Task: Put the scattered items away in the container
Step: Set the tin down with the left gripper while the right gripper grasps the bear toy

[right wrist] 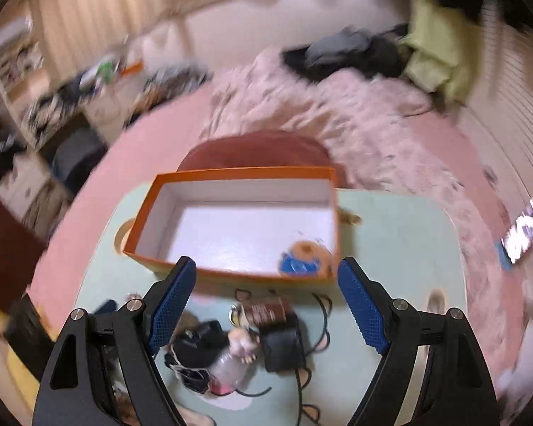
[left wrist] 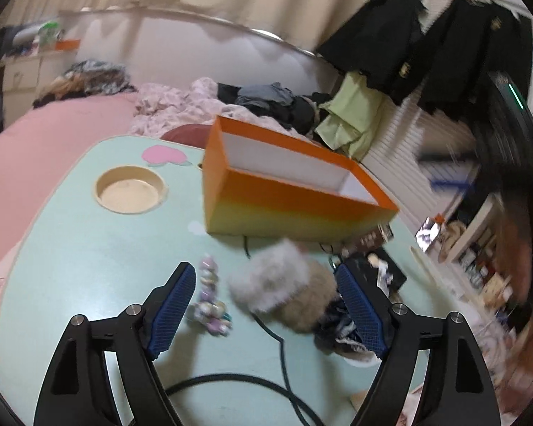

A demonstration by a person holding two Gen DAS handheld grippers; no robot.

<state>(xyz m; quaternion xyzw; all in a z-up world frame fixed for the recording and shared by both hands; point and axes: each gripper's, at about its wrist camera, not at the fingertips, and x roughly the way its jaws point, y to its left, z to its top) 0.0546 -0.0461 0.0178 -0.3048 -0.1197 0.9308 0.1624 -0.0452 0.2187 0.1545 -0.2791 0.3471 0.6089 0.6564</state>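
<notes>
In the left wrist view an orange box (left wrist: 295,209) with a white inside stands on the mint table (left wrist: 89,255). My left gripper (left wrist: 264,273) is open just above the table. A fluffy white and beige plush (left wrist: 284,284) lies between its fingers, untouched by the pads. A pastel bead trinket (left wrist: 209,298) lies by the left finger. In the right wrist view my right gripper (right wrist: 266,264) hangs open and empty above the box (right wrist: 238,174). A small orange and blue toy (right wrist: 302,257) sits in the box's near right corner.
Under the right gripper lie a black pouch (right wrist: 195,348), a clear bottle (right wrist: 231,365), a brown packet (right wrist: 266,310) and a black charger (right wrist: 284,348) with its cable. A round cup recess (left wrist: 129,190) marks the table. Pink bedding (right wrist: 355,124) surrounds the table.
</notes>
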